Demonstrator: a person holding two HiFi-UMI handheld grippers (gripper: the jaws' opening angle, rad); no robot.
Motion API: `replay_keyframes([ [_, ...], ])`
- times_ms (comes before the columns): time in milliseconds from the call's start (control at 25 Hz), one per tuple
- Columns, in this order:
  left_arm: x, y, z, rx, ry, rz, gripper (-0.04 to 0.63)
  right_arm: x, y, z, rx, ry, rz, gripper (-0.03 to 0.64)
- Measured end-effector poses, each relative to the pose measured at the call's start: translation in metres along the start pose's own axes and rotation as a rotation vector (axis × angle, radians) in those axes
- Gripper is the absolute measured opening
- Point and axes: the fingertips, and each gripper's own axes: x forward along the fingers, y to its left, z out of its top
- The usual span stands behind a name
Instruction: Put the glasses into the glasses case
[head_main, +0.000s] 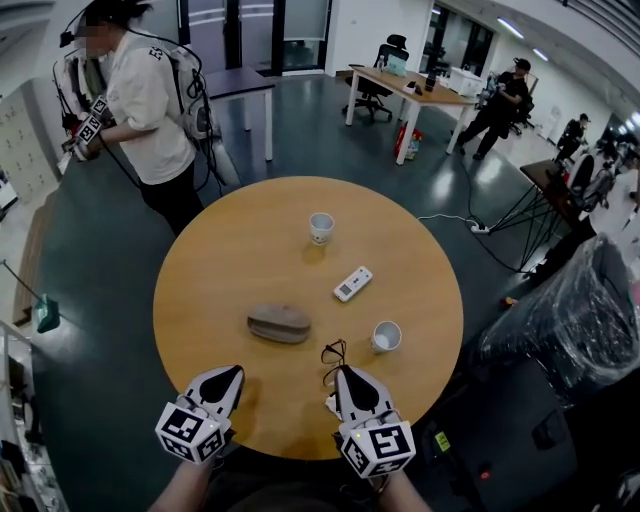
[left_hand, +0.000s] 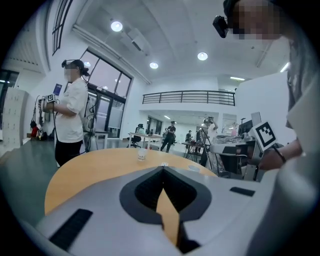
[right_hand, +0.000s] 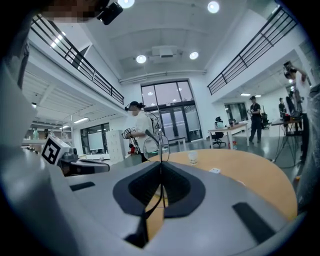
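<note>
**Glasses pinched in the right claw, case lying mid-table**

Got the glasses (head_main: 333, 352) in the right claw (head_main: 342, 372), clamped shut on the thin dark frame, with a lens poking up past the tips in the right gripper view. Held low over the near side of the round wooden table (head_main: 230, 250), and can't tell whether touching it or just above.

Nothing in the left claw (head_main: 237, 372). Shut tip to tip, with only table wood visible through the gap behind. Sitting right beside the other one at the table's near edge, both pointed across it.

Now the glasses case (head_main: 279, 323). Brownish-grey, lying flat around mid-table, a bit ahead of the two claws and closer to the left one, apart from the glasses. Looks closed from above, but hard to say for sure.

Also on the table:
- a white remote (head_main: 353, 283) beyond the case
- a white cup (head_main: 386, 336) just right of the glasses
- a second cup (head_main: 321, 227) toward the far side

Past the table, a person (head_main: 145, 100) standing with marker-cube grippers of their own.
</note>
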Motion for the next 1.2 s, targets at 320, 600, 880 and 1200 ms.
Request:
replay_keyframes([
  [320,0.015,0.016,-0.013,-0.009,0.042,-0.013,0.006,0.031,0.027,-0.020,0.006,0.073,0.068,-0.006],
  [600,0.047,0.046,-0.035,-0.042,0.102,-0.051,0.006,0.063,0.042,-0.057,-0.180,0.221,0.111,-0.006],
  [880,0.092,0.077,-0.066,-0.039,0.196,-0.075,0.006,0.096,0.040,-0.101,-0.287,0.380,0.125,-0.006],
  [1200,0.134,0.097,-0.089,-0.042,0.286,-0.131,0.006,0.133,0.036,-0.136,-0.377,0.621,0.088,-0.006],
])
